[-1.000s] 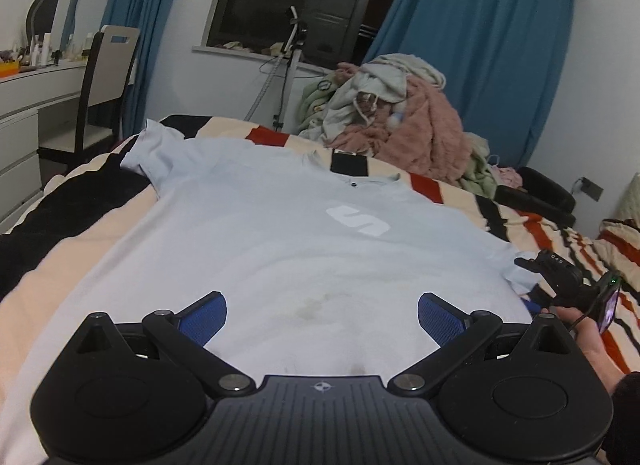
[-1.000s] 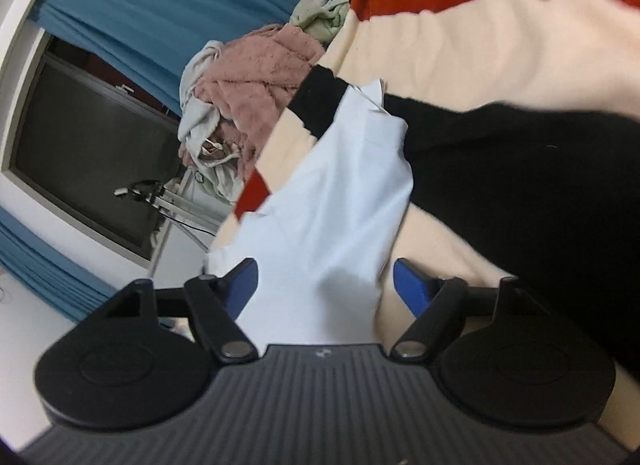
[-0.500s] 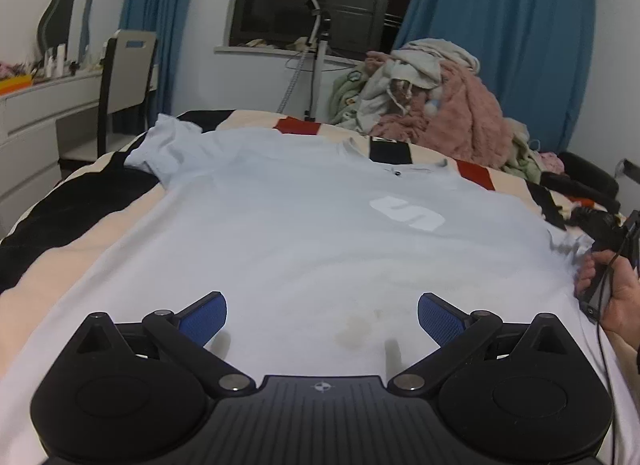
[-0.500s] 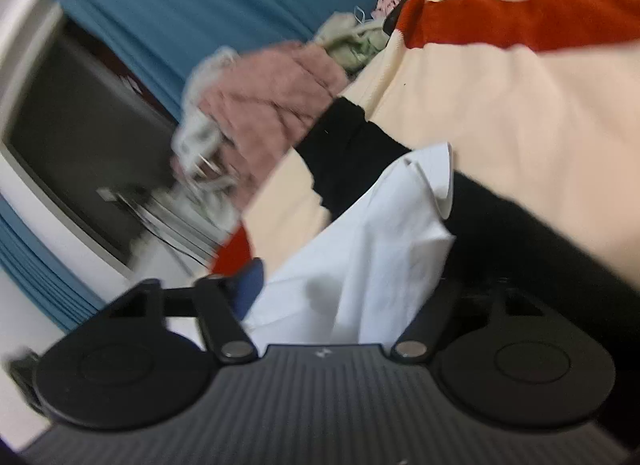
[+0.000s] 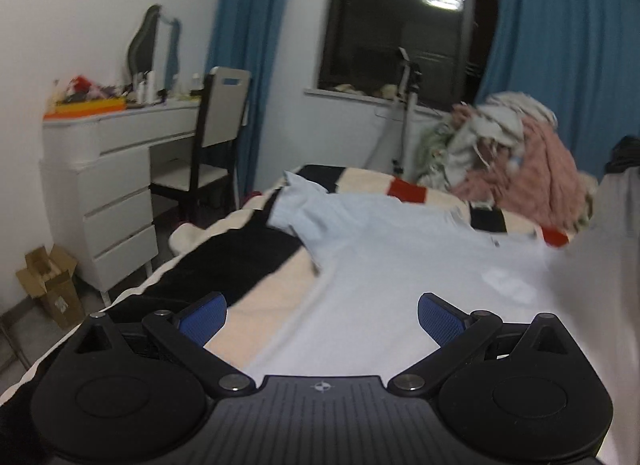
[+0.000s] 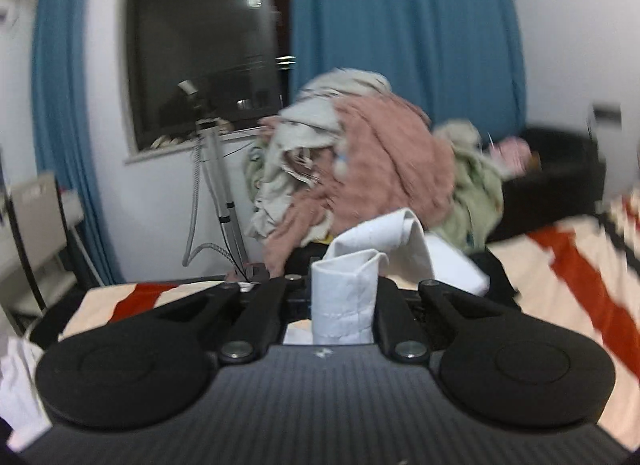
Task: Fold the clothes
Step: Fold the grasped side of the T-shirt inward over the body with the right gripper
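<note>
Left tool [image 5: 319,315] hovering low over the bed [image 5: 256,297], blue pads [image 5: 438,319] spread wide apart, nothing between them. Right below and ahead, pale blue shirt [image 5: 400,265] lying spread on the striped blanket, white logo [image 5: 508,285] facing up, one sleeve [image 5: 296,209] reaching toward the far left corner of the bed. Right-hand part of the shirt lifted up into a pale sheet at the frame edge. Over on the right wrist view, right tool [image 6: 344,297] pinched together on a bunched fold of that shirt [image 6: 344,297], fabric sticking up out of the clamp with a stitched hem showing. Further back, big messy pile of clothes [image 6: 372,157] in pink, grey and green beyond the bed. Tripod [image 5: 406,113] under the dark window [image 5: 400,17], blue curtains [image 6: 404,21] either side. Off to the left, chair [image 5: 216,133] tucked by a white dressing table [image 5: 108,169] with a mirror, cardboard box [image 5: 48,285] on the floor. All a bit blurry.
</note>
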Tool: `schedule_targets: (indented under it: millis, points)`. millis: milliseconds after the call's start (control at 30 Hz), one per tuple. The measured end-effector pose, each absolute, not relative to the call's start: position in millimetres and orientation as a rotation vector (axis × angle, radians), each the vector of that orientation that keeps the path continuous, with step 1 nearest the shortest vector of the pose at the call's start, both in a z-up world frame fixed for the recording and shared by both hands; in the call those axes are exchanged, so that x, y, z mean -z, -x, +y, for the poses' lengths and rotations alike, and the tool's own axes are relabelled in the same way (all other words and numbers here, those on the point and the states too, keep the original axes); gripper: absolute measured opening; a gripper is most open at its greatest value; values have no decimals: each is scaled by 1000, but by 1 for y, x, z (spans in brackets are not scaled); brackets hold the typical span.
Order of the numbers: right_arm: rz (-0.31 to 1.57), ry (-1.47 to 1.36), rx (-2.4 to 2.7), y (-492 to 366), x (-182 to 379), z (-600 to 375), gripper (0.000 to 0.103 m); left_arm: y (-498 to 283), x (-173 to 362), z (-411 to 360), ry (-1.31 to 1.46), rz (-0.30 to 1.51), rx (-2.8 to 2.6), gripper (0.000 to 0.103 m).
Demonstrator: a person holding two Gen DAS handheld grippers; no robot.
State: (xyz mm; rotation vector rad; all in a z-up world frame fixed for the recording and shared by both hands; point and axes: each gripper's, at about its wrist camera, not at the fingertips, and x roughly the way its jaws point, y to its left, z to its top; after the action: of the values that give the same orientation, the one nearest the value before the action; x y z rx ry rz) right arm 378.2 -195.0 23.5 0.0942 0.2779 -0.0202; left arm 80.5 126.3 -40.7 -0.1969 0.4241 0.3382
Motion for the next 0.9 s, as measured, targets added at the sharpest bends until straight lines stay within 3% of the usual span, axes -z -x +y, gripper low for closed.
schedule_targets:
  millis: [233,367,433,467,500,533,900]
  points:
    - [402,139,-57,-425,49,-42,8,-94,52,153,244,444,-319,103]
    - [486,166,-107,-433,98,2,14,-111,69,160,267,471,-301,103]
    - [516,147,-130,-436,111,6,46,-119,78,162,291,496,-289,103]
    - [518,132,-132,-434,112,6,67,-122,80,162,301,508,-280,103]
    - [517,114,-139,-430,110,6,80,-125,81,161,304,511,-266,103]
    - [506,88,-157,-423,103,4,84,-127,82,160,302,510,-255,103]
    - [410,-32,-282,-289,8,-39,86,-113,68,137,254,473,-178,103]
